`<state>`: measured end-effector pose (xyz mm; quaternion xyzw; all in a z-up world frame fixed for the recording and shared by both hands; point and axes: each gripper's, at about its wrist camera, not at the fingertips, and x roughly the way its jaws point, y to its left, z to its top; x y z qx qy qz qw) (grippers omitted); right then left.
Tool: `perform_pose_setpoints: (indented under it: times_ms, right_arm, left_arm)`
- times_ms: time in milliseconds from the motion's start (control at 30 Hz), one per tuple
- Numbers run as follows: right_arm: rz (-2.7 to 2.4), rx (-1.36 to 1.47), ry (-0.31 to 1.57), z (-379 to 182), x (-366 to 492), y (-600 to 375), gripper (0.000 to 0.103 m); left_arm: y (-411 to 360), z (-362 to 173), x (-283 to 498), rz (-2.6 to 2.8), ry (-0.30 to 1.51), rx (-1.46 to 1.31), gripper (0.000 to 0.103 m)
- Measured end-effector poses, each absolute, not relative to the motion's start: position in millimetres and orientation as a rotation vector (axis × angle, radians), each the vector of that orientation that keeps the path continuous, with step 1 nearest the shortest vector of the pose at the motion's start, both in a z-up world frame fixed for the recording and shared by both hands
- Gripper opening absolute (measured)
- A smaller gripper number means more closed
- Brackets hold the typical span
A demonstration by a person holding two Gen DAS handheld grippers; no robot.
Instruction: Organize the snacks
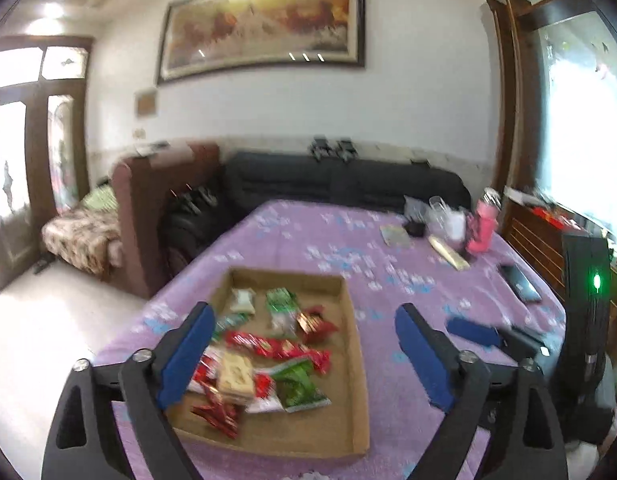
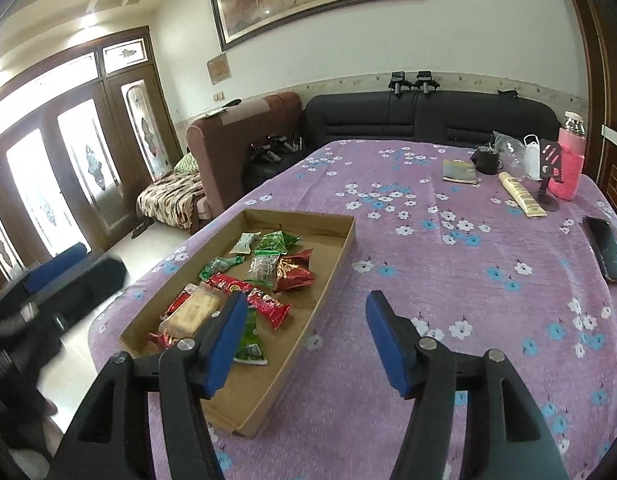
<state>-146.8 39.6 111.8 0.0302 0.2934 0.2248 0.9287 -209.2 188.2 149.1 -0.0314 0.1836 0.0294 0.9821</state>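
Snack packets partly behind blue jaws

Left hand-held gripper wide open over my view, nothing between its blue pads. Below it a cardboard tray on the purple-clothed bench, holding red and green snack packets plus a tan biscuit pack. Right hand-held gripper pokes in, blurred. Pink bottle far right.
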Motion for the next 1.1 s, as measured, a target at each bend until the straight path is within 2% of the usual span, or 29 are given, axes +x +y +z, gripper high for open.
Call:
perform_pose_setpoints:
  times_ms: [100, 333, 633, 767, 1100]
  right_arm:
    - [0.463, 0.056, 0.587, 112, -155, 37, 0.061]
    - [0.487, 0.028, 0.53, 121, -177, 45, 0.062]
    - [0.538, -0.057, 0.481, 121, -199, 71, 0.068]
    - [0.547, -0.056, 0.493, 117, -197, 75, 0.072]
    - [0.548, -0.053, 0.55, 102, -186, 81, 0.072]
  left_arm:
    - [190, 164, -230, 0.139, 0.258, -0.052, 0.103]
    - [197, 183, -278, 0.249, 0.028, -0.044, 0.103]
    - [219, 167, -239, 0.244, 0.251, -0.13, 0.103]
    - [214, 157, -227, 0.218, 0.3, -0.126, 0.103]
    - [214, 133, -210, 0.2, 0.399, -0.152, 0.103]
